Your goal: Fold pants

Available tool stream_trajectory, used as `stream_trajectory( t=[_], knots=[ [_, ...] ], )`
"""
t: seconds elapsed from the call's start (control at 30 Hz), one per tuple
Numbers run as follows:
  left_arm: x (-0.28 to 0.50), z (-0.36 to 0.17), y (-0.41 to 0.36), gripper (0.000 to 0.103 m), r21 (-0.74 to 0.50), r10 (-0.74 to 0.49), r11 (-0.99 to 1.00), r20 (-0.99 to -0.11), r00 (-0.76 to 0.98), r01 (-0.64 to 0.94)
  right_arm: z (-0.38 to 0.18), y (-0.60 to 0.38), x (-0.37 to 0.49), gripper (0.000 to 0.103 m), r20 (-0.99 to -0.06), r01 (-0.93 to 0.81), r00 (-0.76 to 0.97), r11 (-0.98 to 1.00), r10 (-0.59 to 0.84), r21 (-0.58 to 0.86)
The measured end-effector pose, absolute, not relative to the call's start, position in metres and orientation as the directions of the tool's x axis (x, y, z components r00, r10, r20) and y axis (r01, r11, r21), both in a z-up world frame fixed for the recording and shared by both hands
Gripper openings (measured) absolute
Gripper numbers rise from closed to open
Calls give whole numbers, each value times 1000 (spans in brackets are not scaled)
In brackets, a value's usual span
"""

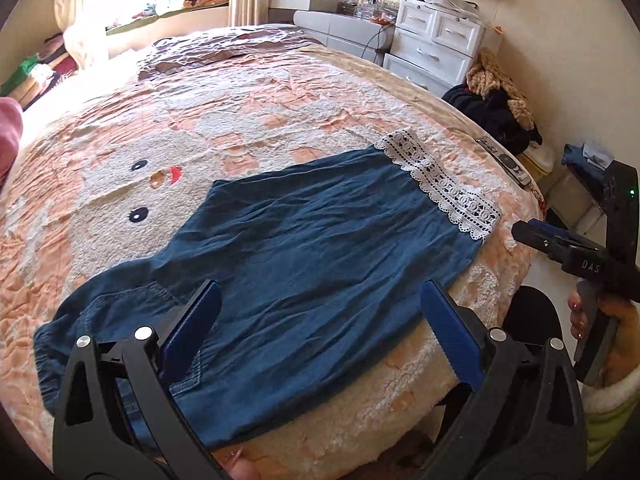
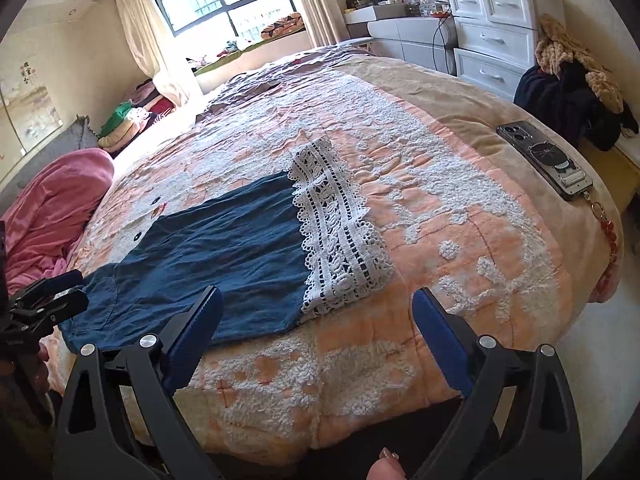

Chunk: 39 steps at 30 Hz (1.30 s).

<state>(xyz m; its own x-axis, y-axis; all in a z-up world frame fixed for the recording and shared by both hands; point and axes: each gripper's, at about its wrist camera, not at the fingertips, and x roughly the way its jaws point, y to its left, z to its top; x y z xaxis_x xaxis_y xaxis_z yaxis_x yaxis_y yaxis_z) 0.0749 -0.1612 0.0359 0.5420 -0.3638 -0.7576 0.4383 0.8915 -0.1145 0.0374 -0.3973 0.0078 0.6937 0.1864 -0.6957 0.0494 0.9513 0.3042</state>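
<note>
Blue denim pants (image 1: pixel 320 232) lie flat on the bed, with a white lace hem (image 1: pixel 440 184) at the far right end and the waist at the near left. My left gripper (image 1: pixel 320 286) hovers open over the waist half, nothing between its blue pads. In the right wrist view the pants (image 2: pixel 224 252) stretch leftward from the lace hem (image 2: pixel 340 248). My right gripper (image 2: pixel 316 291) stands open just above the near edge of the hem and the blanket, holding nothing. The left gripper's fingers (image 2: pixel 52 292) show at the left edge by the waist.
A peach and white fluffy blanket (image 2: pixel 460 220) covers the bed. A phone (image 2: pixel 544 160) with a bead charm lies near the bed's right edge. A pink blanket (image 2: pixel 52 200) is bunched at the left. White drawers (image 2: pixel 492 36) and piled clothes (image 2: pixel 568 108) stand beyond.
</note>
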Motion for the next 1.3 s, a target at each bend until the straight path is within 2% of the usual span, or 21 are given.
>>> stream_trajectory(
  t=[0.17, 0.43, 0.5, 0.63, 0.7, 0.77, 0.83, 0.93, 1.07, 1.17, 1.23, 1.27, 1.3],
  knots=[
    [110, 36, -195, 94, -103, -403, 853, -754, 519, 512, -9, -402, 47, 95, -699, 83, 667, 906, 259, 415],
    [199, 17, -253, 93, -66, -406, 799, -793, 454, 598, -25, -411, 66, 94, -708, 134, 656, 882, 263, 452],
    [217, 10, -267, 93, -73, -422, 779, -796, 434, 623, -29, -413, 71, 83, -708, 137, 656, 880, 263, 454],
    [249, -4, -295, 93, -107, -457, 741, -804, 381, 663, -33, -414, 77, 75, -708, 128, 659, 889, 255, 439],
    [262, -9, -309, 93, -121, -471, 722, -807, 356, 681, -33, -416, 77, 59, -698, 127, 673, 892, 244, 434],
    [272, -12, -320, 93, -136, -491, 700, -805, 334, 702, -33, -416, 78, 48, -697, 121, 679, 902, 229, 414],
    [278, -15, -329, 93, -151, -527, 658, -792, 308, 738, -34, -418, 78, 44, -678, 110, 692, 892, 249, 439],
    [284, -17, -339, 86, -174, -560, 600, -789, 255, 781, -35, -422, 79, 44, -662, 101, 696, 875, 279, 474],
    [291, -24, -351, 69, -218, -573, 530, -804, 157, 819, -39, -420, 86, 44, -667, 89, 684, 873, 296, 479],
    [290, -34, -357, 67, -258, -564, 492, -822, 78, 832, -40, -417, 91, 44, -674, 84, 676, 878, 297, 471],
    [289, -39, -358, 62, -265, -559, 488, -827, 65, 832, -40, -415, 92, 36, -676, 81, 678, 885, 288, 458],
    [289, -41, -358, 57, -274, -562, 489, -825, 59, 828, -40, -414, 92, 30, -678, 78, 678, 890, 282, 449],
    [290, -42, -357, 51, -284, -566, 494, -822, 56, 822, -40, -414, 92, 28, -681, 79, 679, 894, 275, 440]
  ],
)
